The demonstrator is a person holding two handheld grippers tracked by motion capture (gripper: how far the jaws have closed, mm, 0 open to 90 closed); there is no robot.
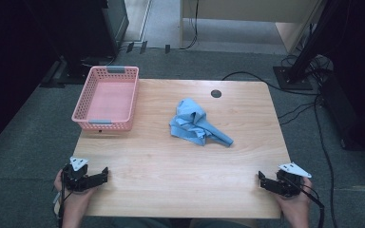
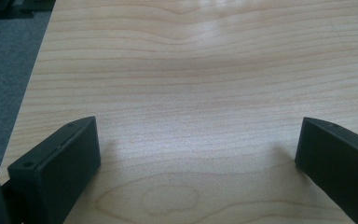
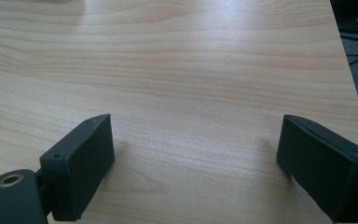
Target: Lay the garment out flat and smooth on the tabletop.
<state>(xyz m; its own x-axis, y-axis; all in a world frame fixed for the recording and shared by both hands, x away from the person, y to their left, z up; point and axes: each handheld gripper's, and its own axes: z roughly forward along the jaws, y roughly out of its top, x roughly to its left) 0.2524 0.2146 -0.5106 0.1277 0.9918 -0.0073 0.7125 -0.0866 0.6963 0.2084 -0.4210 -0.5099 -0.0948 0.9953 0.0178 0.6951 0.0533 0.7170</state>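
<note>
High view shows both tongs, left (image 1: 105, 171) and right (image 1: 260, 177), spread apart at the near surface (image 1: 171, 166) corners, so I'd reach for the crumpled blue cloth (image 1: 197, 123) mid-surface, likely bound for the pink basket (image 1: 82, 97).

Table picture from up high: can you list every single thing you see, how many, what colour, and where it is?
Light wooden table: one, pale wood, middle of the high view.
Pink plastic basket: one, pink with grey handles, table's far left corner.
Crumpled blue cloth: one, light blue, middle of the table.
Dark round grommet: one, dark grey, far edge of the table.
Cables: several, black, on the floor at right.
Left gripper: one, black, open, near left corner.
Right gripper: one, black, open, near right corner.
</note>
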